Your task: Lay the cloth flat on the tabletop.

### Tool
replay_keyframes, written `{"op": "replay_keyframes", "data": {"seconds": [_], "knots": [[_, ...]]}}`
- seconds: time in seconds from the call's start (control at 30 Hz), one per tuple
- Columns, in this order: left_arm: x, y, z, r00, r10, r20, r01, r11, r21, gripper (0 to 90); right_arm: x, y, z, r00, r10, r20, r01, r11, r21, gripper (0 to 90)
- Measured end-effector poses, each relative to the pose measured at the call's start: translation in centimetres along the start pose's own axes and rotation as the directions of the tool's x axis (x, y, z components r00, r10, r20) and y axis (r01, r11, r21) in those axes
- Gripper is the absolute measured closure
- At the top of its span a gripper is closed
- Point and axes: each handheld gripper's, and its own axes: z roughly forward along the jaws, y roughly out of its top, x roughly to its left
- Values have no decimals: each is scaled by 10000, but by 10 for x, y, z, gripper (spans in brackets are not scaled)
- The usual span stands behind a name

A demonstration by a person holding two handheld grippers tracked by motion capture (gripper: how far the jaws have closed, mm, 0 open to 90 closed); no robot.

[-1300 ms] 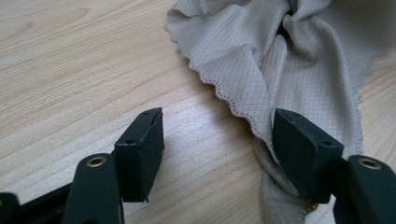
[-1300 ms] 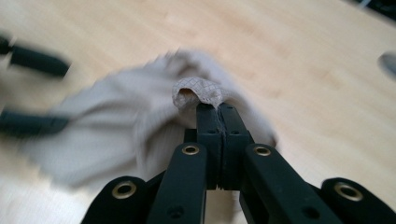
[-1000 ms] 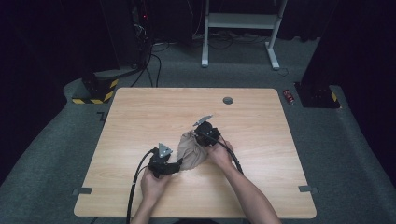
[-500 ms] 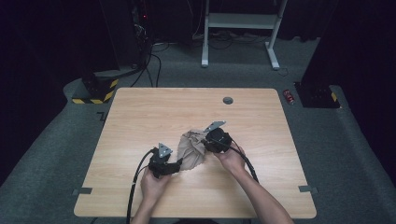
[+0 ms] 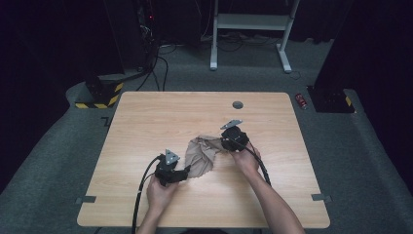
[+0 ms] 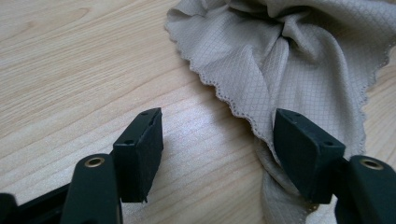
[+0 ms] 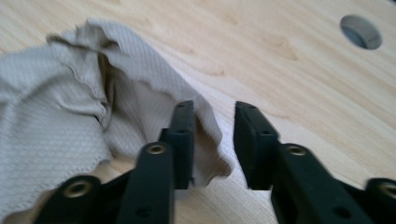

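Right gripper (image 5: 225, 143) shifted right, jaws just opening, cloth (image 5: 202, 155) beside; left gripper (image 5: 187, 173) open.

Light wooden table (image 5: 146, 122), rounded corners, standing on grey carpet floor (image 5: 370, 161). Round cable hole (image 5: 237, 105) near far edge, right of middle. Crumpled beige cloth (image 5: 202, 153) lying directly on tabletop, about centre, slightly toward near side; scalloped hem, fine grid weave, bunched into folds. Grey tape tabs (image 5: 85, 199) on floor at near left and near right corners. Rest of tabletop bare wood grain.
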Motion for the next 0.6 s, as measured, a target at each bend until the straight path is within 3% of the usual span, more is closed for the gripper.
{"op": "replay_keyframes", "data": {"seconds": [0.03,0.1,0.2,0.27,0.33,0.43,0.5,0.6], "knots": [[0,0,0,10000,-15,2,15,10000,-12,341,2,-1,-3,9999,28,-98,-30,9997,-232,669],[0,0,0,10000,-20,-1,20,10000,-13,341,10,-2,-10,9984,-381,-414,359,9979,-539,695],[0,0,0,10000,-17,-1,17,10000,-10,341,30,-4,-13,9873,-1280,-941,1220,9903,-665,712],[0,0,0,10000,-16,-3,16,10000,-9,341,39,-7,-11,9796,-1580,-1244,1496,9860,-737,706],[0,0,0,10000,-20,-5,20,10000,-10,340,44,-8,-4,9771,-1525,-1483,1454,9877,-576,669],[0,0,0,10000,-18,-5,18,10000,-11,340,44,-10,11,9802,-1054,-1679,1084,9941,91,641],[0,0,0,10000,-18,-4,18,10000,-11,340,42,-12,15,9759,-616,-2096,703,9969,345,718],[0,0,0,10000,-23,-4,23,10000,-12,340,42,-16,14,9708,-743,-2282,859,9954,414,829]]}}
